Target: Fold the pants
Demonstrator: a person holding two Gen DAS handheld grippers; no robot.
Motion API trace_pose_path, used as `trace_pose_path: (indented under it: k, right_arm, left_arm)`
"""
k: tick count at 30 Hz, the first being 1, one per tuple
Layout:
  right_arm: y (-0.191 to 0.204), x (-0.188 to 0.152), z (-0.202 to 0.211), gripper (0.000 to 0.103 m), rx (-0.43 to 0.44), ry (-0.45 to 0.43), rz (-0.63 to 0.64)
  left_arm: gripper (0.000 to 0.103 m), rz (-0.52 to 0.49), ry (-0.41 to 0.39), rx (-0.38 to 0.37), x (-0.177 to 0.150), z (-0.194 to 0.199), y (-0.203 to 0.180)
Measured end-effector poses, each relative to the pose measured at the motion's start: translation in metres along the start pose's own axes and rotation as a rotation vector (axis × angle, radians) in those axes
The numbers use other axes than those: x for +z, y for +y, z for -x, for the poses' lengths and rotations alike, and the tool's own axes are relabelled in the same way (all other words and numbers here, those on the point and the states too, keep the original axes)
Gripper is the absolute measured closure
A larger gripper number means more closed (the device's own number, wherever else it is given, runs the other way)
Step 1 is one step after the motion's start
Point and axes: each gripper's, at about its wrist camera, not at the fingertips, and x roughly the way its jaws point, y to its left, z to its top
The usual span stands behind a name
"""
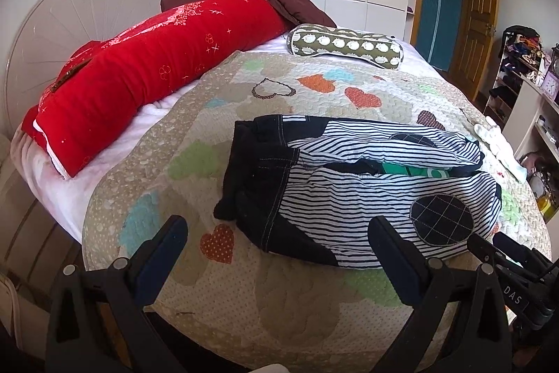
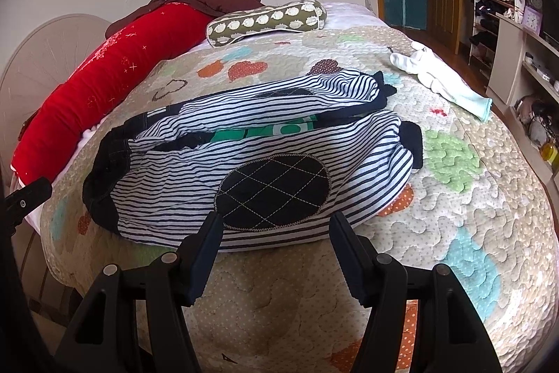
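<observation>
Rumpled striped pants (image 2: 244,156) with dark knee patches, both grippers' fingers (image 2: 206,240) spread, empty.

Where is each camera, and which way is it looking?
Left wrist: sits on the left gripper, looking across the bed at the waist end of the striped pants; its two open fingers show, plus the right gripper at the edge.
Right wrist: sits on the right gripper, facing the pants' knee patch; its open fingers show.
Both share the pants, red pillow and quilt.

"DAS" in white on black label, right hand-held gripper (image 1: 517,254), left wrist view.
</observation>
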Motion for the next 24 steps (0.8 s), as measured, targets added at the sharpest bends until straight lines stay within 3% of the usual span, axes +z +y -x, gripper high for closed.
trace_pose_path:
  k: [12,24]
  right_arm:
    - [-0.003,-0.001,-0.009,0.035,-0.005,0.031,-0.013]
    - [-0.005,-0.006,-0.019,0.035,-0.017,0.062,-0.023]
  left_arm:
    - [0.0,0.012,0.054,-0.008,-0.005,-0.018,0.004]
    - [0.0,-0.09,0.242,0.049,-0.055,-0.087,-0.006]
